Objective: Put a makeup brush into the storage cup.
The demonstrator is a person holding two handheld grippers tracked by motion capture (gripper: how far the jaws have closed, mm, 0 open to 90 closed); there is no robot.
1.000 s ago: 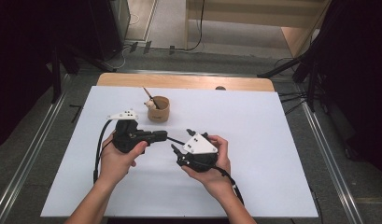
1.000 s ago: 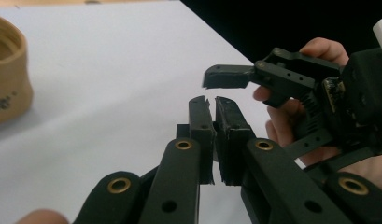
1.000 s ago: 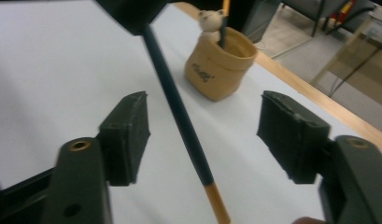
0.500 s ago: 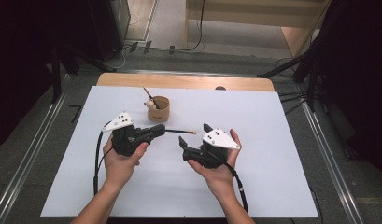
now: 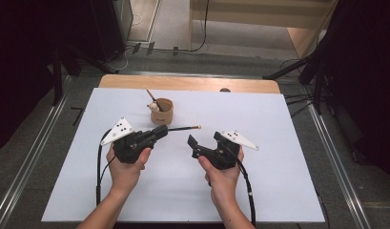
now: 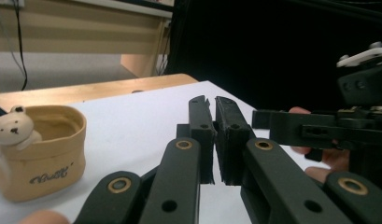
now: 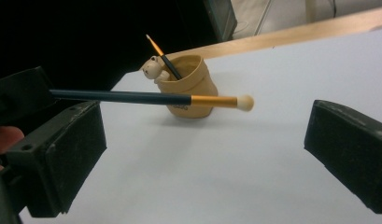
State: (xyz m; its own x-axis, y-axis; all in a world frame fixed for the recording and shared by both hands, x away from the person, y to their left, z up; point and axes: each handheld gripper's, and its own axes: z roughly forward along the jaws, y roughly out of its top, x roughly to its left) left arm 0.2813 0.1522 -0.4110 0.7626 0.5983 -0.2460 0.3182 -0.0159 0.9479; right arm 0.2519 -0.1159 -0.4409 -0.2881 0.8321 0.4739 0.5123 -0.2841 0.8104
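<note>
- White matte sheet (image 5: 278, 191) covers the tabletop; bare wood strip (image 5: 192, 83) along its far edge, grey floor and dark curtains around.
- Tan ceramic bear-faced cup (image 5: 161, 110) stands near the far edge.
- Left gripper (image 5: 160, 133) clamps a dark slim pencil (image 5: 183, 128) beside the cup.
- Right gripper (image 5: 192, 145), jaws just spread, holds nothing.

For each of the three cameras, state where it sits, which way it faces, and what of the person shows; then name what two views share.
High view: above the person's side, looking forward and down on the white table; both forearms, left gripper and right gripper show.
Left gripper view: rides the left gripper, looks past its shut jaws toward the right gripper; fingertips show.
Right gripper view: rides the right gripper, looks between open jaws at the pencil; a fingertip shows.
Shared: the bear cup.
</note>
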